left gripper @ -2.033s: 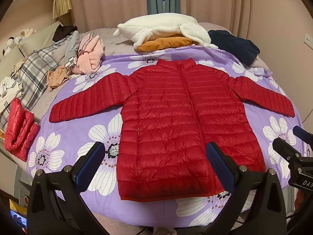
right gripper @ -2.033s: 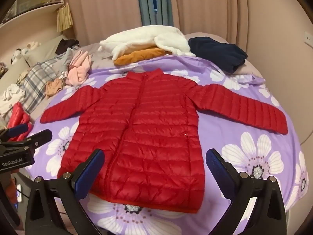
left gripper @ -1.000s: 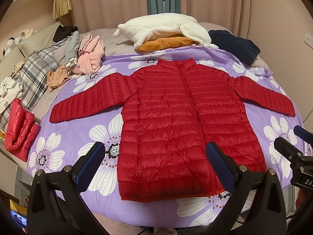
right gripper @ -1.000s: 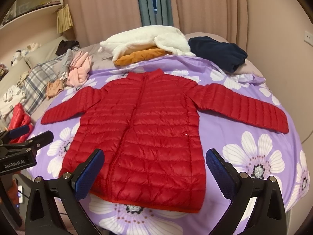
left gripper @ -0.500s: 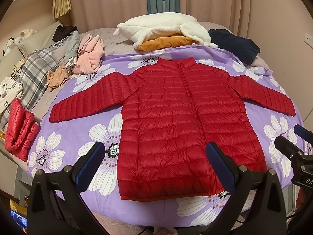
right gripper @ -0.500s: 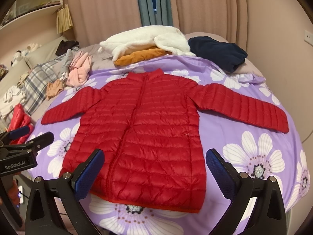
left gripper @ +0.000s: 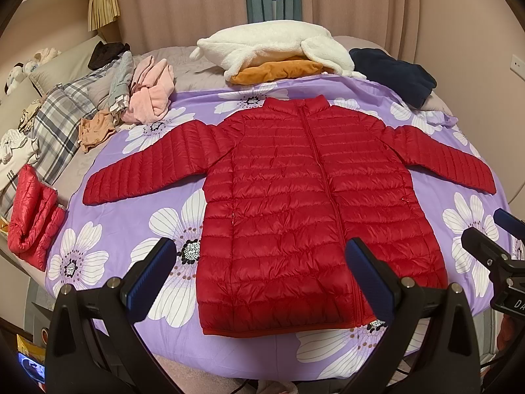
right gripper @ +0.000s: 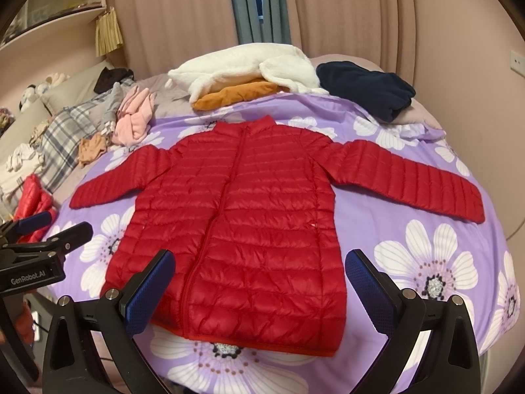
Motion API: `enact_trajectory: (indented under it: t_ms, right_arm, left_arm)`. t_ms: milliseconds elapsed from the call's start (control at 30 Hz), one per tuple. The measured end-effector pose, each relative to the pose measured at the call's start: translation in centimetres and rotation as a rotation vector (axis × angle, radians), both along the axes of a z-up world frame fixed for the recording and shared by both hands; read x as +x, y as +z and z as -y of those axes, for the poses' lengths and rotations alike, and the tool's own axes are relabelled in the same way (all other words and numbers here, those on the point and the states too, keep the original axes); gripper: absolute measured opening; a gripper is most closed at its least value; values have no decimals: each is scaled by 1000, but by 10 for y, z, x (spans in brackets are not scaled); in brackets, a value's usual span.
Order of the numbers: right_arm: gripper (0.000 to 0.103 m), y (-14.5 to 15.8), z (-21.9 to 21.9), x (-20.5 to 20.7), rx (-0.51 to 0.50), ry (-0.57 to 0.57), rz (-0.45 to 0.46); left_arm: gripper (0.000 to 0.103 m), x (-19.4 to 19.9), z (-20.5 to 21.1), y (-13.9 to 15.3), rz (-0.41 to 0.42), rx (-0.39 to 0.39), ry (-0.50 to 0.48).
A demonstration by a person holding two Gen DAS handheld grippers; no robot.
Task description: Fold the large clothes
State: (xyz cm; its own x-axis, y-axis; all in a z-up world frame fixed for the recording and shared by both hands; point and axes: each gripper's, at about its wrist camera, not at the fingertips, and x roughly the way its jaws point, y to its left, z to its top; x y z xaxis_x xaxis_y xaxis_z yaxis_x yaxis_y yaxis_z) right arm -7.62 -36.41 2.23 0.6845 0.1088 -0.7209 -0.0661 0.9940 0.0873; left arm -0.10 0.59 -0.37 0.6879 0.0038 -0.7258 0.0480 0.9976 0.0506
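Observation:
A red quilted puffer jacket (left gripper: 295,197) (right gripper: 242,216) lies flat and zipped on a purple floral bedspread (left gripper: 137,229) (right gripper: 426,262), collar away from me, both sleeves spread out to the sides. My left gripper (left gripper: 262,282) hovers open just short of the hem, holding nothing. Over the hem's middle, my right gripper (right gripper: 259,292) is open and empty too. Each gripper shows at the edge of the other's view: the right gripper (left gripper: 492,249) and the left gripper (right gripper: 42,239).
Along the bed's far side lie a white fleece (left gripper: 272,46) on an orange garment (left gripper: 275,70), a navy garment (left gripper: 393,72), pink clothes (left gripper: 151,95) and a plaid pillow (left gripper: 55,121). A folded red puffer (left gripper: 31,216) sits at the left edge. Curtains hang behind.

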Motion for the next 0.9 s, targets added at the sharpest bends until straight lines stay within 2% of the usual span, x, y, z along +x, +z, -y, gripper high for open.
enact_trajectory:
  t_ms: [400,533,600,800,833,900]
  right_arm:
    - [102,1,0,1,-1,1,1]
    - [102,0,0,1,-1,-1,-6]
    - [102,-1,1,1,9,-4,-18]
    - [102,-21,22,7,186,-15,-67]
    - [102,-25,27,7,195,-15,-49]
    - [102,-29,42,6,334,-36,-89]
  left_arm:
    - [103,-1,-1,-1,-1,-1,1]
    - [103,0,-1,-3,-16,37,1]
    - [103,3,-3,-8,-23,19,3]
    - [103,22,-8,-36,-88,-89,4]
    - [103,24,-8,-40,-107,-115,-5]
    - [103,26,-9,-44,-165,-197,-22]
